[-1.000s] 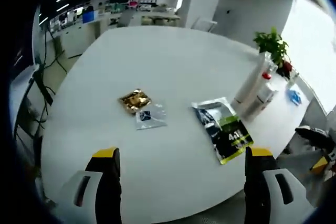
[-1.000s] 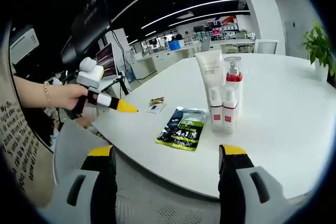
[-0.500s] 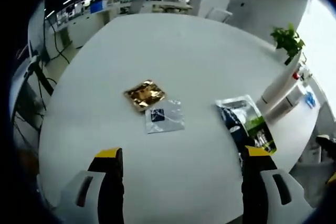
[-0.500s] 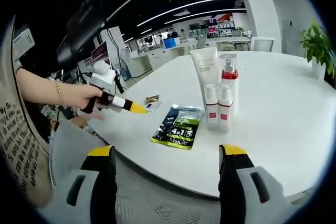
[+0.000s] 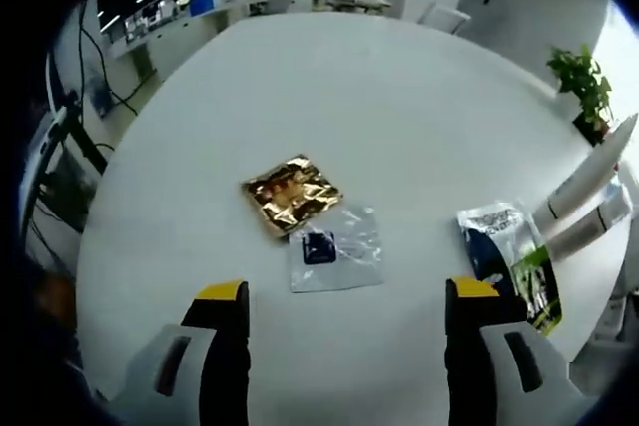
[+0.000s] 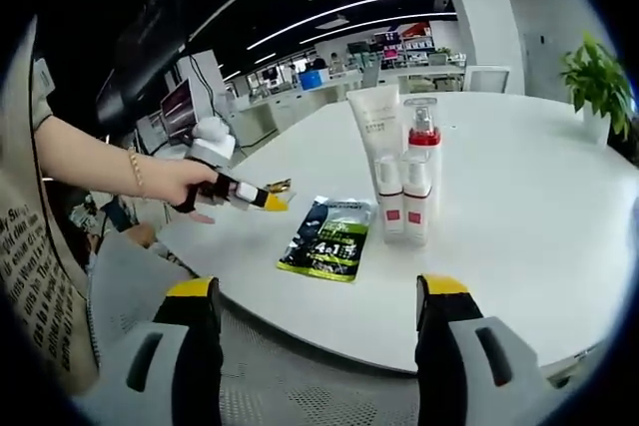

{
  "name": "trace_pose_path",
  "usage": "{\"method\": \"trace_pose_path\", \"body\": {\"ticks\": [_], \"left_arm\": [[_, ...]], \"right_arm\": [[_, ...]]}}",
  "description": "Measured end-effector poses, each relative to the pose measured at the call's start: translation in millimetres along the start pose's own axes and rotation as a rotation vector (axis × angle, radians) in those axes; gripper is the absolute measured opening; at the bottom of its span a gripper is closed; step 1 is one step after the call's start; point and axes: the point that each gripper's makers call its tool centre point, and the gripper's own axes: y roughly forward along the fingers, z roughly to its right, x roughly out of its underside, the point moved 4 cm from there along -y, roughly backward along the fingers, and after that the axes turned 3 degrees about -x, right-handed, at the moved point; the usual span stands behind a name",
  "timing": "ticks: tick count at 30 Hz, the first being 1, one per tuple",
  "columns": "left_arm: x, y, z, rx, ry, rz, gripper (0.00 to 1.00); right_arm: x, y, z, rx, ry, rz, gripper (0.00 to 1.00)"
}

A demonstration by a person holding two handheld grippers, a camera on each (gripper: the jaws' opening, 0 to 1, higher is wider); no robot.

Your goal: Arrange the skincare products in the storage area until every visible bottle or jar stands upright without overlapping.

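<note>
L gripper [image 5: 344, 296] jaws apart over clear sachet [image 5: 334, 246], w/ gold sachet [image 5: 291, 193] touching; risk: pinching both. R gripper [image 6: 318, 291] apart, empty, near bottles [image 6: 404, 187].

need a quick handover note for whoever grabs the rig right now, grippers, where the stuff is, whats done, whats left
Left gripper: open, empty, poised above the gold foil sachet and clear plastic sachet with dark label lying flat on the white round table.
Right gripper: open, empty, off the table's edge.
White tube, red-capped clear pump bottle and two small white bottles with red labels stand upright, clustered closely.
Black-and-green pouch lies flat beside them.
Done: bottles upright.
Left: nothing gripped yet; probably deal with the sachets and pouch, and check the bottles don't overlap.
</note>
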Motion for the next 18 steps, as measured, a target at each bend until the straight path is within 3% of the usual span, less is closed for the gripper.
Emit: {"method": "trace_pose_path", "body": {"ticks": [4, 12, 15, 18], "left_arm": [[-1.5, 7, 0.0, -0.017, -0.011, -0.009, 0.67], [-5.1, 12, -5.1, -0.088, 0.015, -0.004, 0.58], [-5.7, 14, -1.3, -0.081, 0.019, 0.002, 0.54], [-7.9, 12, 3.7, -0.066, 0.043, 0.015, 0.42]], "right_arm": [[-0.1, 0, 0, 0.01, -0.002, -0.006, 0.8], [0.8, 1, 0, 0.019, -0.031, -0.023, 0.79], [0.9, 1, 0, 0.022, -0.025, -0.024, 0.79], [0.7, 2, 1, 0.025, -0.024, -0.025, 0.79]]}}
